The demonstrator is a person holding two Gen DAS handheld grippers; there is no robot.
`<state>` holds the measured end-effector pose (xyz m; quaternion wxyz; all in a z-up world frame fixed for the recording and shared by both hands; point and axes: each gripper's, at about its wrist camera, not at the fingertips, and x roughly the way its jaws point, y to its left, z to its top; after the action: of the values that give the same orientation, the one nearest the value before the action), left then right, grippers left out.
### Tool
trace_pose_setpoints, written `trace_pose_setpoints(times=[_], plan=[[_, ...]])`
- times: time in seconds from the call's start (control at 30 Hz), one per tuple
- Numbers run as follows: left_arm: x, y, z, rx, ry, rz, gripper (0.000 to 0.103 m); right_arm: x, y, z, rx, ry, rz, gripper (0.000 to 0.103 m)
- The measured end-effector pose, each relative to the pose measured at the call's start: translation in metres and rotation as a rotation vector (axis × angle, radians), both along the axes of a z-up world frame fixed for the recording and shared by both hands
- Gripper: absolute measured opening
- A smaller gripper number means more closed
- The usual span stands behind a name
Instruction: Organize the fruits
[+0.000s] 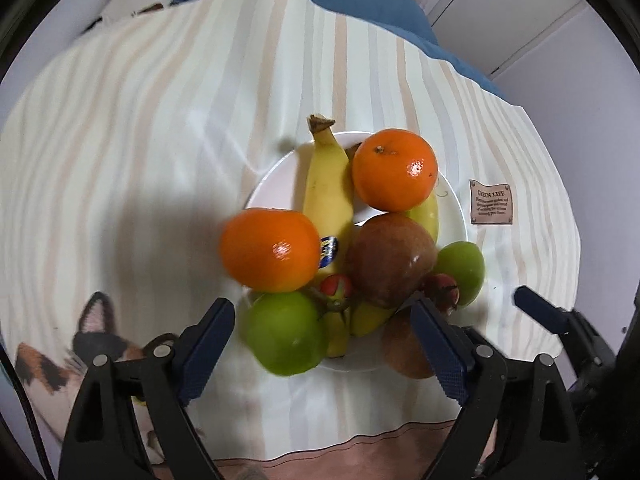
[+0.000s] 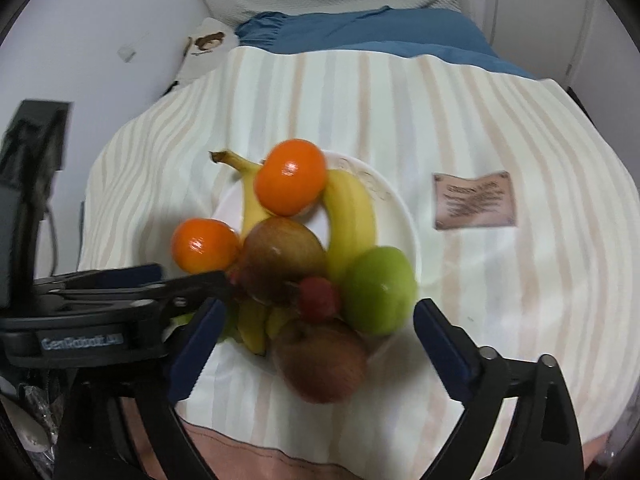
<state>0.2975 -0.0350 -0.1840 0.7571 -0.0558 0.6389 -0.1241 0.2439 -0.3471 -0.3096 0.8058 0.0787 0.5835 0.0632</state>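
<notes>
A white plate (image 1: pixel 276 168) (image 2: pixel 400 216) on a striped cloth holds piled fruit: two oranges (image 1: pixel 394 169) (image 1: pixel 270 250), bananas (image 1: pixel 328 196) (image 2: pixel 352 216), two brownish-red apples (image 1: pixel 390 264) (image 2: pixel 320 364), two green apples (image 1: pixel 284 334) (image 2: pixel 378 290) and small red fruits (image 1: pixel 336 286) (image 2: pixel 318 300). My left gripper (image 1: pixel 324 320) is open, its jaws either side of the near green apple and banana tips, not touching. It also shows in the right wrist view (image 2: pixel 192 280). My right gripper (image 2: pixel 316 320) is open, low over the near brown apple. One of its fingers (image 1: pixel 540 310) shows in the left wrist view.
The striped cloth (image 1: pixel 160 140) covers a bed. A brown label (image 1: pixel 491 202) (image 2: pixel 474 200) is sewn on it right of the plate. A cat-print pillow (image 1: pixel 80 352) lies at the near left. A blue sheet (image 2: pixel 360 32) and white pillow lie beyond.
</notes>
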Motion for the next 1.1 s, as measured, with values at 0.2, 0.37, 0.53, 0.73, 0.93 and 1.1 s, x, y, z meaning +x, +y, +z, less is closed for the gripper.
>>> trace_pose_setpoints(times=[0.2, 0.37, 0.53, 0.73, 0.93, 1.1], plan=[[-0.018, 0.006, 0.013, 0.102, -0.069, 0.005, 0.095, -0.019, -0.010, 0.008, -0.030, 0.016, -0.038, 0.101], [-0.034, 0.008, 0.026, 0.146, -0.106, 0.013, 0.095, -0.033, -0.019, 0.023, -0.039, -0.001, -0.070, 0.101], [-0.051, 0.010, 0.042, 0.165, -0.138, 0.028, 0.095, -0.046, -0.020, 0.043, -0.055, -0.036, -0.073, 0.101], [-0.083, 0.017, 0.083, 0.166, -0.219, 0.069, 0.095, -0.074, -0.021, 0.083, -0.068, -0.100, -0.058, 0.101], [-0.131, 0.019, 0.142, 0.209, -0.338, 0.099, 0.095, -0.122, -0.021, 0.139, -0.065, -0.184, -0.035, 0.102], [-0.171, 0.014, 0.184, 0.221, -0.416, 0.105, 0.095, -0.164, -0.022, 0.182, -0.071, -0.251, -0.023, 0.102]])
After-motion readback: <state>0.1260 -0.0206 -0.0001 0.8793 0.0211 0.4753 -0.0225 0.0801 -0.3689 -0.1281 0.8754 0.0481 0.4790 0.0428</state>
